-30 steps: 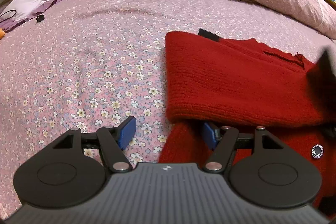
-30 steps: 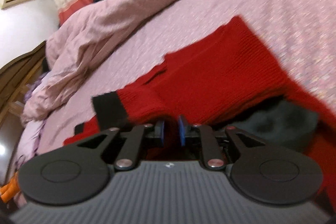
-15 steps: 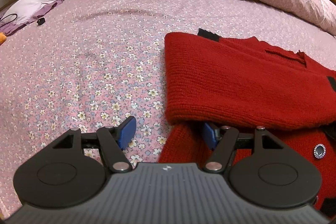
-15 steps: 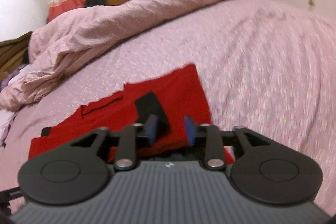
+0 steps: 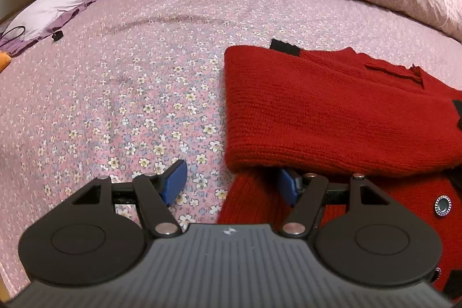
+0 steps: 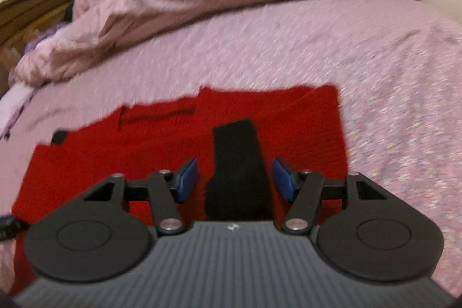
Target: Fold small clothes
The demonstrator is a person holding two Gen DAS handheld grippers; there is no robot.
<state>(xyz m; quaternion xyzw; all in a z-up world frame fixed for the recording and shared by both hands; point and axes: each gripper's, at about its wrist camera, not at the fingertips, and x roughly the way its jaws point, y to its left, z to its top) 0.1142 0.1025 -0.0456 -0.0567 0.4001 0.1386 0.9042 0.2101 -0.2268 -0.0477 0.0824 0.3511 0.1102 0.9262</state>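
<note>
Hovering angled down, right claw [image 6: 235, 178] opening over red sweater [image 6: 144, 158], left claw [image 5: 231, 182] apart.

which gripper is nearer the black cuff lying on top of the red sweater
Right. The right gripper is opening straddling the black cuff; the left gripper sits at the red sweater's opposite edge.

No readable text, brand name, number or sign is showing in either view. A small pale emblem is sitting on the ribbed grey housing of the left tongs [image 5: 231, 186], and a matching one on the right tongs [image 6: 235, 179], but both are too small to be making out as letters. The metal snap [image 5: 443, 205] on the red cardigan [image 5: 332, 111] is showing a patterned ring, nothing legible.
</note>
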